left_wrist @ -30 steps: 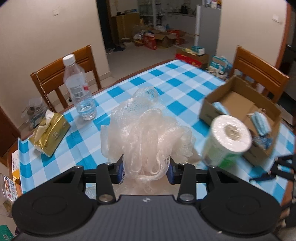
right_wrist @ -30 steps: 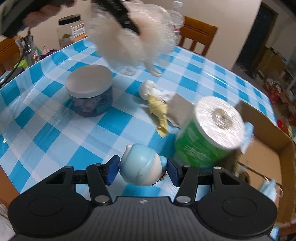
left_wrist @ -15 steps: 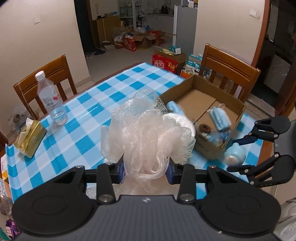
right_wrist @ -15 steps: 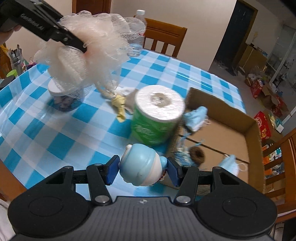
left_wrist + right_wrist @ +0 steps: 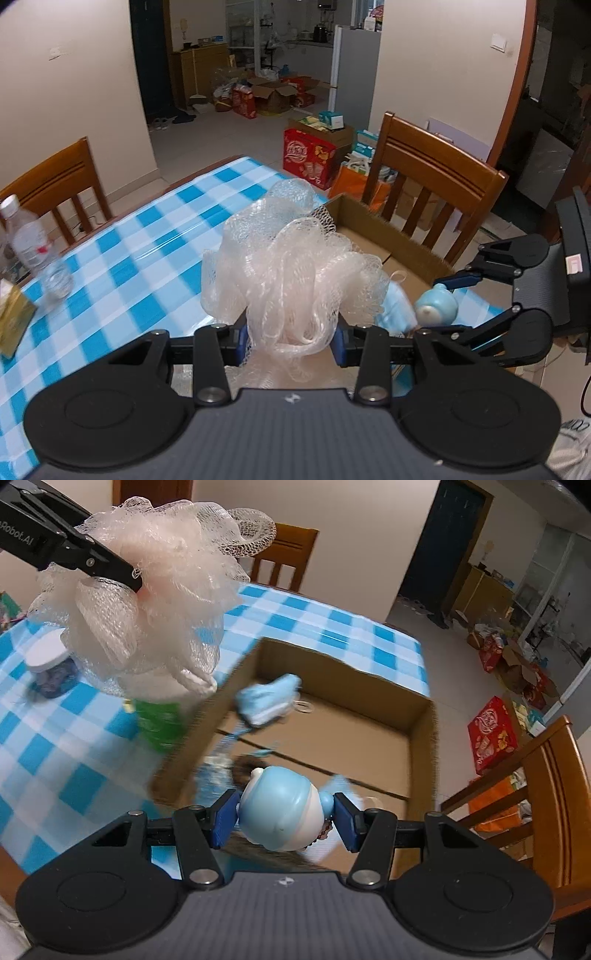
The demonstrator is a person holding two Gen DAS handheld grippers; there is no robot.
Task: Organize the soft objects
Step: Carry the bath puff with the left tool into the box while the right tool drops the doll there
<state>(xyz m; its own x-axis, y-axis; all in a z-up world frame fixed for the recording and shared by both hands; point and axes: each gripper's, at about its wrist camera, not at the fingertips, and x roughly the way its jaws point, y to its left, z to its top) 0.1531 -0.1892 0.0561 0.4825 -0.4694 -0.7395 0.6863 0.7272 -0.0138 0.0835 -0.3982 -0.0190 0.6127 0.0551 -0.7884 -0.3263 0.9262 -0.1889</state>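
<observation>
Gripping mesh loofah (image 5: 291,266) between left jaws, right jaws clamping blue toy (image 5: 282,812) (above cardboard box (image 5: 421,753))

Two black two-finger grippers (image 5: 290,341) (image 5: 286,821), one pale pink mesh bath pouf (image 5: 291,269), one light-blue round toy figure (image 5: 282,818), one open brown cardboard box (image 5: 421,746), one green-wrapped paper roll (image 5: 160,722), two wooden chairs (image 5: 428,184) (image 5: 51,188), one clear plastic water bottle (image 5: 33,247).

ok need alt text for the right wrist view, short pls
The right hand-held gripper grips a light blue rounded toy over an open cardboard box that holds a blue face mask. At upper left, the left hand-held gripper carries a pale mesh bath pouf above a blue checked tablecloth.
</observation>
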